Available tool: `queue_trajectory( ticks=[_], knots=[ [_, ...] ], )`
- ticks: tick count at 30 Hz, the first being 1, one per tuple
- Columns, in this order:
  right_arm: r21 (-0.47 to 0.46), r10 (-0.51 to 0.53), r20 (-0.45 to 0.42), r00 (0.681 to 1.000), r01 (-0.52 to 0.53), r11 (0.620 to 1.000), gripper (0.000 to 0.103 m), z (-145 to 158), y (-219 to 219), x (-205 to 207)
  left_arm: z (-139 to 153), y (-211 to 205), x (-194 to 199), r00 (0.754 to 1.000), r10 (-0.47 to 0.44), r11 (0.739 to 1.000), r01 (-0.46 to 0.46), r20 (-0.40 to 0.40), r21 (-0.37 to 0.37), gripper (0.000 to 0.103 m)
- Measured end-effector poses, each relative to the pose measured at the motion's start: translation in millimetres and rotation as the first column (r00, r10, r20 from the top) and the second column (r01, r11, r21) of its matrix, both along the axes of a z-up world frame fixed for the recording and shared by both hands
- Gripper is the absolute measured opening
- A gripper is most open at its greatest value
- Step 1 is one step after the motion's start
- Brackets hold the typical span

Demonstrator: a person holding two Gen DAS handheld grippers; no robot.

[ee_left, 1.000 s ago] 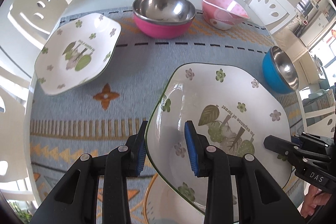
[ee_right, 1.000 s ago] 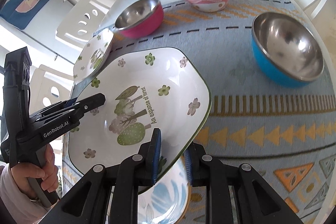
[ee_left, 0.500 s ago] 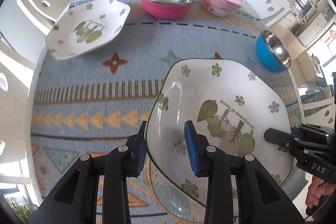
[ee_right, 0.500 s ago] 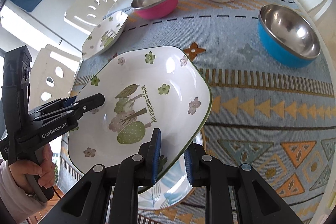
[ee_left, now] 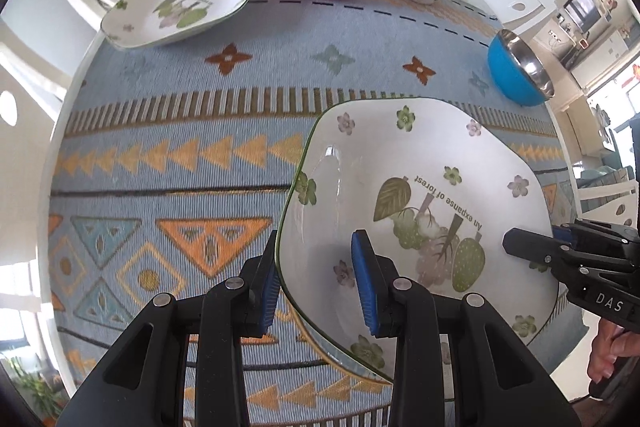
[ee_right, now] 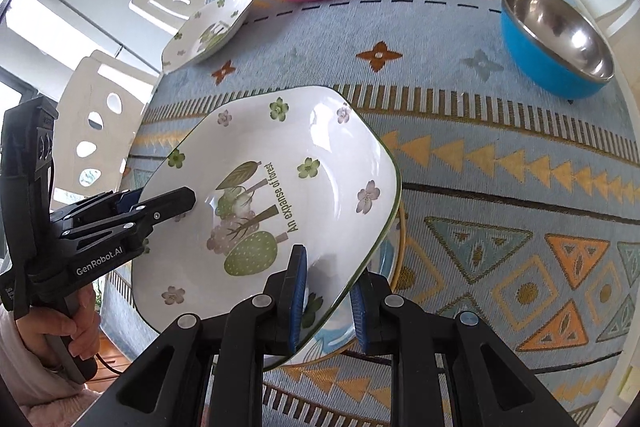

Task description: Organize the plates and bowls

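Plate (ee_left: pixel 420 187) carried in both grippers over the blue patterned plate (ee_right: pixel 332 341) near the table's front edge: I am clamping its rim with my left gripper (ee_left: pixel 316 283) and right gripper (ee_right: pixel 326 297), keeping it level to lower squarely onto that plate.

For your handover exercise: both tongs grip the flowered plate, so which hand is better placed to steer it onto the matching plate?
Left, probably. The left tongs hold the flowered plate by the rim nearest the matching plate; the right tongs clamp the opposite edge.
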State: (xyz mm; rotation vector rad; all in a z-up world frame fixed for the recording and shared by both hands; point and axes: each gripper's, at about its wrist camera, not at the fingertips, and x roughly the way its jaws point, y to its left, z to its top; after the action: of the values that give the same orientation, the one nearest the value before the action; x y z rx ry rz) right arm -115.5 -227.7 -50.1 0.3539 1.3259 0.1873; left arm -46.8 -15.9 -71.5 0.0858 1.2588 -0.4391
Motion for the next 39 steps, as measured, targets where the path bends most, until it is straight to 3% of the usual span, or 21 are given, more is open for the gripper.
queue_trajectory(
  ticks=[12,26,39],
  knots=[
    [0.001,-0.001,-0.085,0.996,0.001,1.0,0.02,-17.8,1.7,3.3,-2.2,-0.3,-4.8,0.999,-0.035,0.999,0.035,-0.006,0.042,0.03],
    [-0.01,0.014,-0.11,0.994,-0.015,1.0,0.02,-17.8,0.6,2.5,-2.5,-1.3,-4.7,0.999,-0.045,0.997,0.045,-0.003,0.055,0.03],
    [-0.011,0.033,-0.146,0.989,-0.035,0.999,0.02,-16.9,3.9,2.3,-3.2,-16.5,-12.4,0.99,-0.141,0.973,0.138,0.004,0.187,0.03]
  ],
)
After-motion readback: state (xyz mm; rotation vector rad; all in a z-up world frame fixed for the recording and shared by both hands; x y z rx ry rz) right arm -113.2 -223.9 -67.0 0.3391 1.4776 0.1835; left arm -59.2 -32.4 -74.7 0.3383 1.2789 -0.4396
